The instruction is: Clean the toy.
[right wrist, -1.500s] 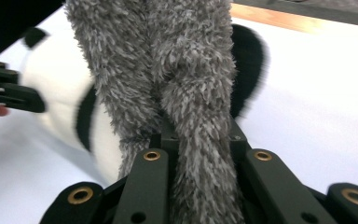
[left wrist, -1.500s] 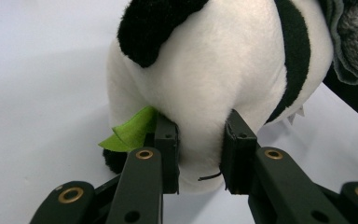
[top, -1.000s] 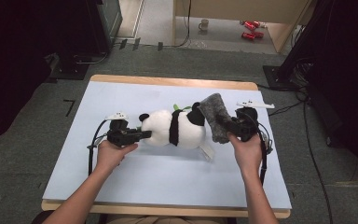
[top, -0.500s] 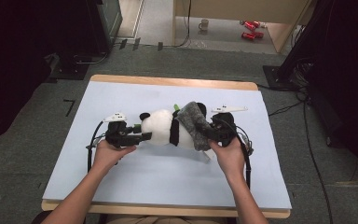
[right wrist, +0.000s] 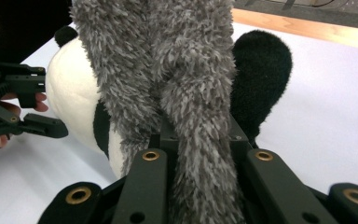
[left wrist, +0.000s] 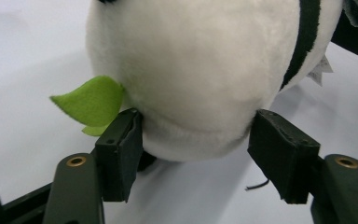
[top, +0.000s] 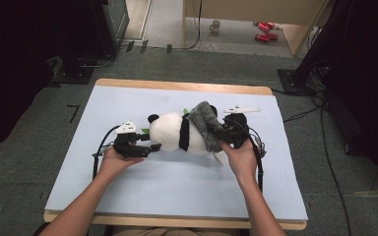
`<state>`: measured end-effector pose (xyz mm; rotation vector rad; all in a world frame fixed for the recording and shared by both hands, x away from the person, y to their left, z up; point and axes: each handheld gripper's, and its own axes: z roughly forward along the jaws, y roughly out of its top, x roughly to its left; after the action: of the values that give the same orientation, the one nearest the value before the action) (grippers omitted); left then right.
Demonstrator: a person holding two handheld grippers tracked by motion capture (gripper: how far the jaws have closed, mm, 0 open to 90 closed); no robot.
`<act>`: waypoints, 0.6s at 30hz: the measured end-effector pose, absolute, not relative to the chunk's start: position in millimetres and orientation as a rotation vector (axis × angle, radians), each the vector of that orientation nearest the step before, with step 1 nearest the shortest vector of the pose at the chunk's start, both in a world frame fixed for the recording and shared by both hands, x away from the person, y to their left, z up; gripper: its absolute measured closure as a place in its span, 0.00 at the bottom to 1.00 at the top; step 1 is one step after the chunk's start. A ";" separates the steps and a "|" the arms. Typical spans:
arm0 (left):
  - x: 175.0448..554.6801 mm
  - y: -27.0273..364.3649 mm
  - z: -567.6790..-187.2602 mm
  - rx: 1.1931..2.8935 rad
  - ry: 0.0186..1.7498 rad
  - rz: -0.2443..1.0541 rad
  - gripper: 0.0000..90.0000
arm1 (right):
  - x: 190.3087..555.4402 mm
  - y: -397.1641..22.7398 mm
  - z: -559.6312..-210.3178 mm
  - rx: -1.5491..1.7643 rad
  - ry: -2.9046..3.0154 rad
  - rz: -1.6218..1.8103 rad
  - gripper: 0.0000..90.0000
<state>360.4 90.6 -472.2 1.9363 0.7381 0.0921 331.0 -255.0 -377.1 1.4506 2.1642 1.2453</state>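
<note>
The toy panda (top: 184,135) lies on its side at the centre of the high view, on the pale blue desk (top: 128,196), with a grey furry cloth (top: 207,125) draped over its right-hand end; since a second ago the cloth has been carried leftward from beyond the panda's end onto its body, so the covering looks well under way; the panda is white and plump with a black band, black ears and a green felt leaf (left wrist: 91,100) by its head; the right hand-held gripper (top: 226,135) is clamped tight on the cloth; the left hand-held gripper (top: 150,147) has just been opening, its jaws now flanking the white head, barely pressing it if at all.
</note>
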 end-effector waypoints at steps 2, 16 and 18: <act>363.3 88.1 -476.3 1.925 0.751 0.075 0.37 | 333.1 -255.5 -377.8 1.456 2.155 1.251 0.85; 368.1 75.4 -472.0 1.854 0.852 0.106 0.73 | 334.5 -257.0 -378.3 1.456 2.127 1.274 0.85; 367.4 76.2 -470.3 1.850 0.845 0.073 0.78 | 333.8 -259.3 -376.9 1.452 2.126 1.289 0.85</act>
<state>367.4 76.2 -470.3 1.8498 0.8448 0.0735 333.8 -259.3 -376.9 1.4517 2.1257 1.2891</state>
